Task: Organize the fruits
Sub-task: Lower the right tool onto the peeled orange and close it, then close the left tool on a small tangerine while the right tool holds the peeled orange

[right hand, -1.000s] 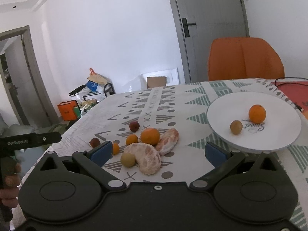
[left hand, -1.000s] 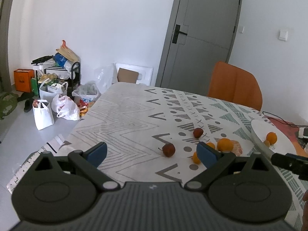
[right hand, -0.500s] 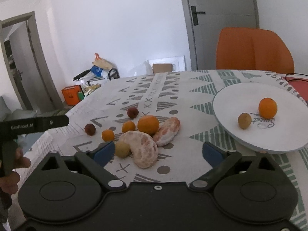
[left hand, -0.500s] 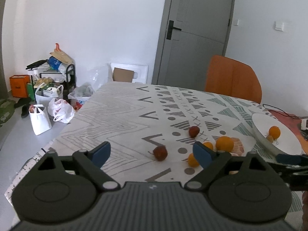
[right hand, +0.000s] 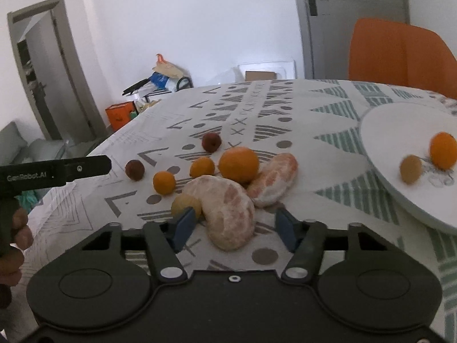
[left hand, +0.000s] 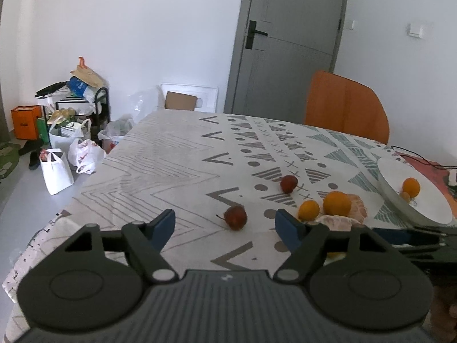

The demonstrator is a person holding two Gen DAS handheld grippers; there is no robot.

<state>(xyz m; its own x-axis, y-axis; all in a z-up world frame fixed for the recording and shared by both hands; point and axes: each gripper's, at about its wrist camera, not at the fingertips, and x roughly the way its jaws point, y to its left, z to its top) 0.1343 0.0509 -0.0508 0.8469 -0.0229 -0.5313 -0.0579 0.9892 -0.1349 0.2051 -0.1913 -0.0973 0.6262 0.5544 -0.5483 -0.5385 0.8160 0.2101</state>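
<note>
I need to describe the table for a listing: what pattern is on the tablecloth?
The tablecloth is white with grey and teal zigzags, chevrons, dots, crosses and striped triangles; it shows best in the left wrist view.

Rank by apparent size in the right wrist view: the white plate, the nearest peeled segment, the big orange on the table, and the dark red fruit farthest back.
1. White plate, partly cut off
2. Peeled segment, nearest the camera
3. Big orange
4. Dark red fruit

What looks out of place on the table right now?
Two peeled citrus pieces, the large one and a smaller one, lie bare on the tablecloth among whole fruit. The plate holds only an orange and a small brown fruit.
</note>
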